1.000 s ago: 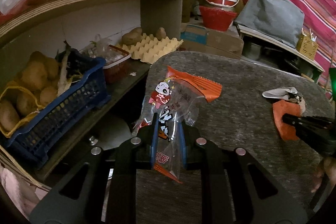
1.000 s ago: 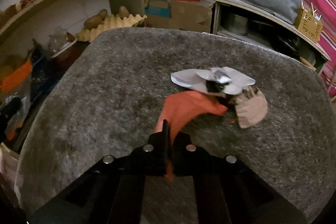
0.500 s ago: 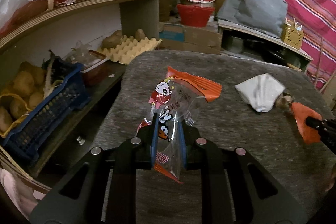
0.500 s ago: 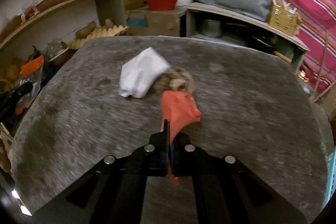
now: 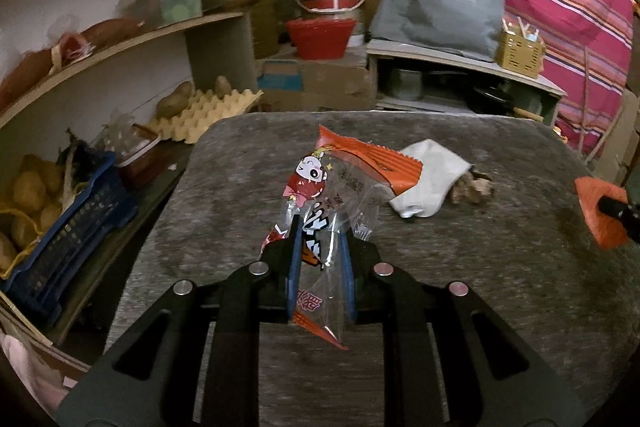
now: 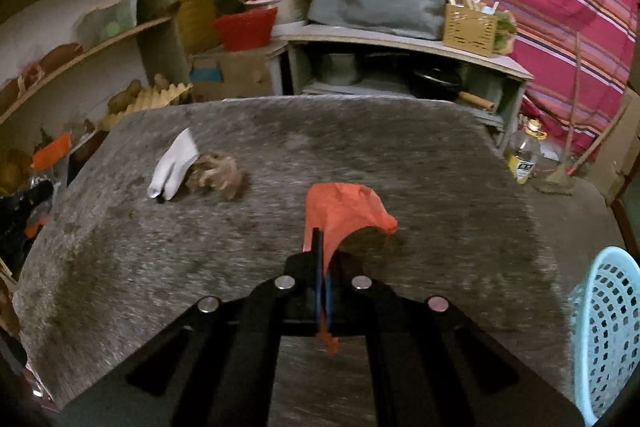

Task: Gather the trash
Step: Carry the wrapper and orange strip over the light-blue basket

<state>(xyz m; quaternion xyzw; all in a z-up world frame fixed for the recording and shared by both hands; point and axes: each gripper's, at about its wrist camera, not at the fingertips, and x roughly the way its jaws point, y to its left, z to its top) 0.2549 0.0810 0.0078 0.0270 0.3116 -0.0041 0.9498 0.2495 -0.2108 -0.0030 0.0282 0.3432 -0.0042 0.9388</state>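
My left gripper (image 5: 319, 231) is shut on a clear snack wrapper (image 5: 340, 179) with an orange top and a cartoon face, held above the grey table (image 5: 500, 287). My right gripper (image 6: 322, 247) is shut on an orange plastic scrap (image 6: 340, 211), held over the table's middle; that scrap also shows at the right edge of the left wrist view (image 5: 600, 211). A white crumpled paper (image 6: 174, 165) and a brown crumpled wad (image 6: 218, 177) lie together on the table, to the left of the right gripper. They also show in the left wrist view, the paper (image 5: 430, 183) beside the wad (image 5: 472, 189).
A light blue perforated basket (image 6: 604, 339) stands at the right, beside the table's edge. Shelves on the left hold a blue crate of potatoes (image 5: 60, 223) and an egg tray (image 5: 200, 113). Behind the table stand a low cabinet (image 6: 400, 67), buckets and a striped cloth.
My right gripper has lifted the orange scrap off the table and carried it right, away from the white paper and brown wad. The left gripper has turned right with its wrapper.
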